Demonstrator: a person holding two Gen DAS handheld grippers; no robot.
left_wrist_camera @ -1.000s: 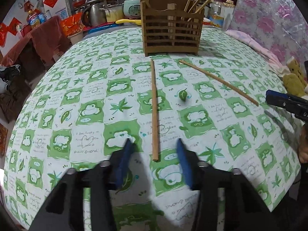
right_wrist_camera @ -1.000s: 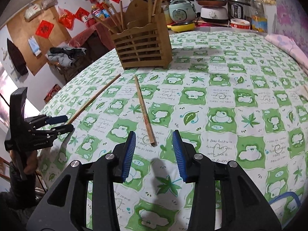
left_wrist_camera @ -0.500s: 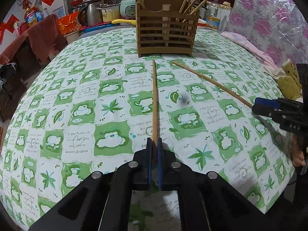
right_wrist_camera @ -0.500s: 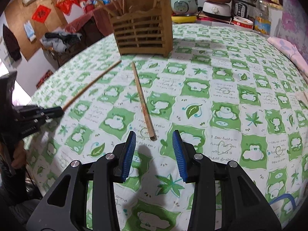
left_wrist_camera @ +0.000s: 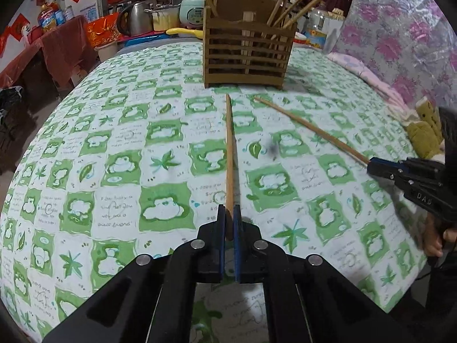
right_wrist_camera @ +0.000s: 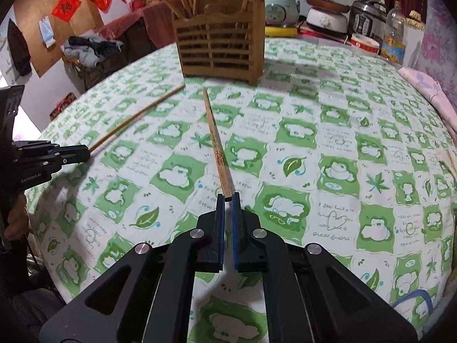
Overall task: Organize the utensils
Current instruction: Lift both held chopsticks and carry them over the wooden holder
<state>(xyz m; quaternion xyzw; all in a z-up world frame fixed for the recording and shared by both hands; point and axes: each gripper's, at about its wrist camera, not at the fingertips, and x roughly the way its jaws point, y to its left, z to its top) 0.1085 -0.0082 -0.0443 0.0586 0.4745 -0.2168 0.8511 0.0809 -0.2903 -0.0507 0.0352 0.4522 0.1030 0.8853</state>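
The left claw (left_wrist_camera: 228, 214) is closed on the near end of a bamboo chopstick (left_wrist_camera: 229, 154), which is seen running straight away across the bench (left_wrist_camera: 85, 148) toward a slatted wooden holder (left_wrist_camera: 247, 57) already filled with upright chopsticks. The right claw (right_wrist_camera: 227, 200) is likewise clamped on the near tip of a second chopstick (right_wrist_camera: 217, 145); red characters are printed along it but cannot be read. A second ago both claws were held open just short of these ends; the left was closed first, the right only now. "DAD" can be read on the right claw's side in the left view, and "GenRobot.AI" on the left claw's body in the right view. English script on the green-and-white cloth includes "great friend". Appliances and a bottle behind the holder are shown more fully in the right view.
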